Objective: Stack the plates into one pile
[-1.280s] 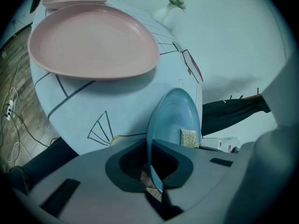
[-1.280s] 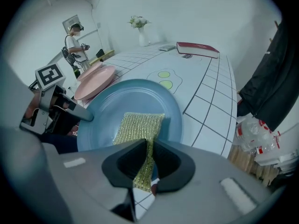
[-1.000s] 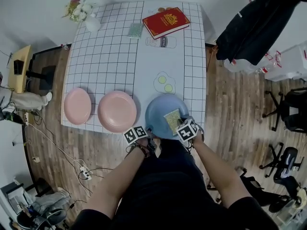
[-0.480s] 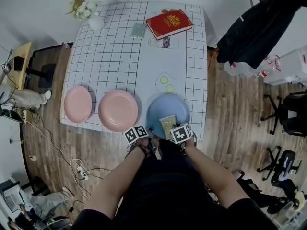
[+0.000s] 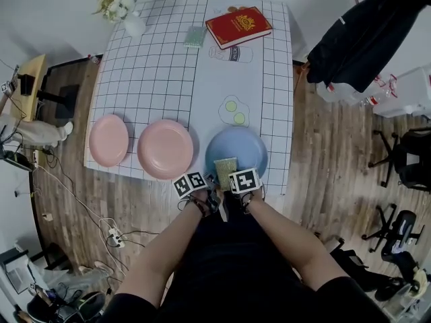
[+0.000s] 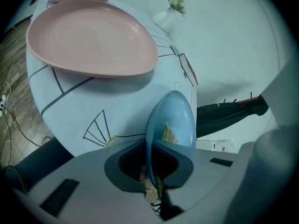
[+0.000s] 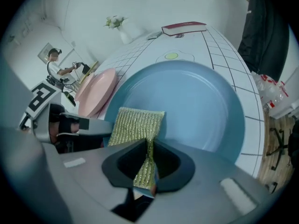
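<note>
A blue plate (image 5: 248,148) lies at the table's near edge; it shows edge-on in the left gripper view (image 6: 176,118) and broad in the right gripper view (image 7: 196,101). My left gripper (image 5: 209,181) (image 6: 149,171) is shut on the plate's near rim. My right gripper (image 5: 232,178) (image 7: 148,171) is shut on a gold-green scouring sponge (image 5: 225,167) (image 7: 135,125) that rests on the plate's near part, close beside the left gripper. Two pink plates lie side by side to the left, the nearer one (image 5: 165,149) (image 6: 91,36) and the farther one (image 5: 109,140).
A red book (image 5: 239,27), a small green pad (image 5: 194,36) and a flower vase (image 5: 128,17) stand at the table's far end. A dark coat (image 5: 363,32) hangs to the right. The blue plate's rim reaches over the table's front edge (image 5: 168,184).
My right gripper has slid the sponge leftward across the near part of the blue plate, toward the left gripper. The left gripper and all plates have stayed put.
</note>
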`<action>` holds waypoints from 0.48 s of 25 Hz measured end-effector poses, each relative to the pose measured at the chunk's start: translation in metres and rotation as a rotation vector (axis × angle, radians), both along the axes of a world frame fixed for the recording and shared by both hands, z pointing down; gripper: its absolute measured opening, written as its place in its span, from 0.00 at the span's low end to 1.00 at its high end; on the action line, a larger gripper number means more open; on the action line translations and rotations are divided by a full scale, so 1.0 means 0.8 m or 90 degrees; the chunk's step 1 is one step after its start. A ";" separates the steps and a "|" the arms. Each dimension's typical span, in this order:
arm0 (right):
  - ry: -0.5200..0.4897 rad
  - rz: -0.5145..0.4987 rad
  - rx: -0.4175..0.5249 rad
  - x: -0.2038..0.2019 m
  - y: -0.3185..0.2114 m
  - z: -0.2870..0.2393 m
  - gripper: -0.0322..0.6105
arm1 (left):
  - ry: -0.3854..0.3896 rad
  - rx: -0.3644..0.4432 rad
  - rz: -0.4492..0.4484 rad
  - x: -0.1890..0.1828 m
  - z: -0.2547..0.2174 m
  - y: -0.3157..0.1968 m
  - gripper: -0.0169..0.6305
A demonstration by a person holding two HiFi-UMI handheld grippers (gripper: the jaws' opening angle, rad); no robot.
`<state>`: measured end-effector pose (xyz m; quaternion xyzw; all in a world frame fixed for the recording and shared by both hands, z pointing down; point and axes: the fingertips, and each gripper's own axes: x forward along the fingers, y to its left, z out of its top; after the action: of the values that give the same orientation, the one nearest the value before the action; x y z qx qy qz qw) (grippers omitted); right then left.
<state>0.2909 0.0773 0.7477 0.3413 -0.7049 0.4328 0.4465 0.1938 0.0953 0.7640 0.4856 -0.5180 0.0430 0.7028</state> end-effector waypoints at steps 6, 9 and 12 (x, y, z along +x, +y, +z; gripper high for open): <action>-0.007 0.041 0.002 -0.004 0.002 0.001 0.14 | -0.014 0.004 -0.005 -0.003 0.002 0.000 0.05; 0.005 0.006 0.014 -0.006 0.003 0.001 0.14 | -0.020 0.004 -0.004 -0.004 0.001 -0.001 0.05; -0.002 -0.033 0.027 -0.015 0.003 0.001 0.14 | -0.023 0.005 -0.006 -0.004 0.001 0.000 0.05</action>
<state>0.2790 0.0794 0.7481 0.3315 -0.7232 0.4065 0.4493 0.1905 0.0951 0.7646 0.4854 -0.5328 0.0465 0.6917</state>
